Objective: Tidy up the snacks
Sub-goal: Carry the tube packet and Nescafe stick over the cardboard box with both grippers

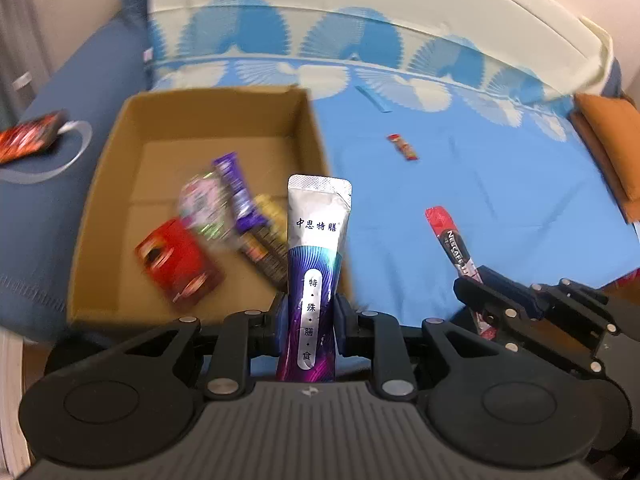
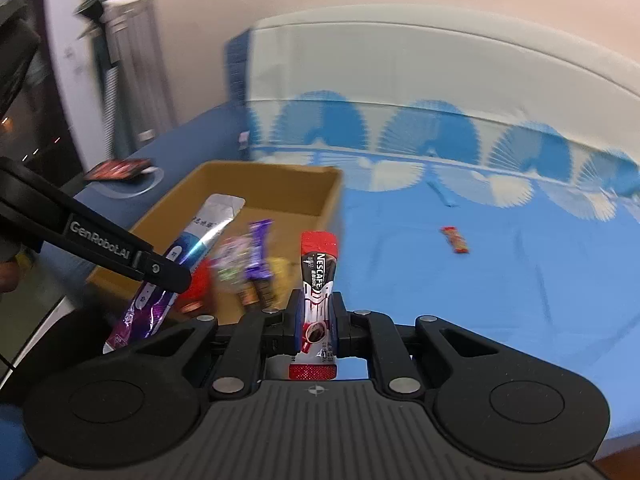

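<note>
Grips a silver-and-purple sachet upright in the left tool, shut tight on its lower half, just above the near wall of the cardboard box. Pinches a Nescafé stick the same way in the right tool, closed across its middle, just right of the box's near right corner and over the blue bed sheet. Shows a red packet, a purple bar and a few other wrappers in the box, too blurred to name. Leaves one small red candy out on the sheet, well apart from the box, and a dark red packet on the dark blue edge to the box's left.

Risks a miss on release: with the sachet so near the front wall, could tip it back over the rim and down off the bed. Risks the same for the stick if let go before clearing the right wall. Risks a knock between the two tools, near each other and heading for one opening. Could nudge the light box on the soft bedding by catching its rim. Might also overlook the candy and the dark red packet, both far from the rest.
</note>
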### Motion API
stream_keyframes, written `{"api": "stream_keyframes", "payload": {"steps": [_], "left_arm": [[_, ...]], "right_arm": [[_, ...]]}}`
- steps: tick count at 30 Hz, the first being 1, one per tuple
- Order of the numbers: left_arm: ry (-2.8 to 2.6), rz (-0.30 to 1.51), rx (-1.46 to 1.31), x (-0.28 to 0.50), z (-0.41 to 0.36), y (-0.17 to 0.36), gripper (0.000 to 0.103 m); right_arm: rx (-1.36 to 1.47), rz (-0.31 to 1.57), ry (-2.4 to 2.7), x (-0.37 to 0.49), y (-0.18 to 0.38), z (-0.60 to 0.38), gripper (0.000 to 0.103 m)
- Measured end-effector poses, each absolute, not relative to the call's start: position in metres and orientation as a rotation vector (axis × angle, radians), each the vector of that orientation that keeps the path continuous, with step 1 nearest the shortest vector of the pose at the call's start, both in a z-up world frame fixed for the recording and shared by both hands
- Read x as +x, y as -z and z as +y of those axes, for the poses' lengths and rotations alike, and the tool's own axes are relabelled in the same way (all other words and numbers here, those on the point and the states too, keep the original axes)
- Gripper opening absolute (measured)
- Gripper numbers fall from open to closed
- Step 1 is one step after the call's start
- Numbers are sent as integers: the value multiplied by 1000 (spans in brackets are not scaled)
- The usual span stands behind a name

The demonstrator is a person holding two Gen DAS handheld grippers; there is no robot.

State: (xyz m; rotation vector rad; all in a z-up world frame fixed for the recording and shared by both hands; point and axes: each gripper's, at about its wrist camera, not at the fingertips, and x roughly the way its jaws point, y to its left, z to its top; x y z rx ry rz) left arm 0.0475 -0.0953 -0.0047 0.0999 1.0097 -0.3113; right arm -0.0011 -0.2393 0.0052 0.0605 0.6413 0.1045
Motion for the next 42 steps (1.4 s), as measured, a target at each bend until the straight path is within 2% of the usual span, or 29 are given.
{"api": "stream_keyframes", "payload": {"steps": [9,42], "left_arm": [[262,960,28,-1,-40,4,26],[284,936,-20,-15,-30,3,26]], "right_arm": [[-62,623,-184,-27,-16,-187,14],[-114,626,-169,-42,-18,-172,14]]}}
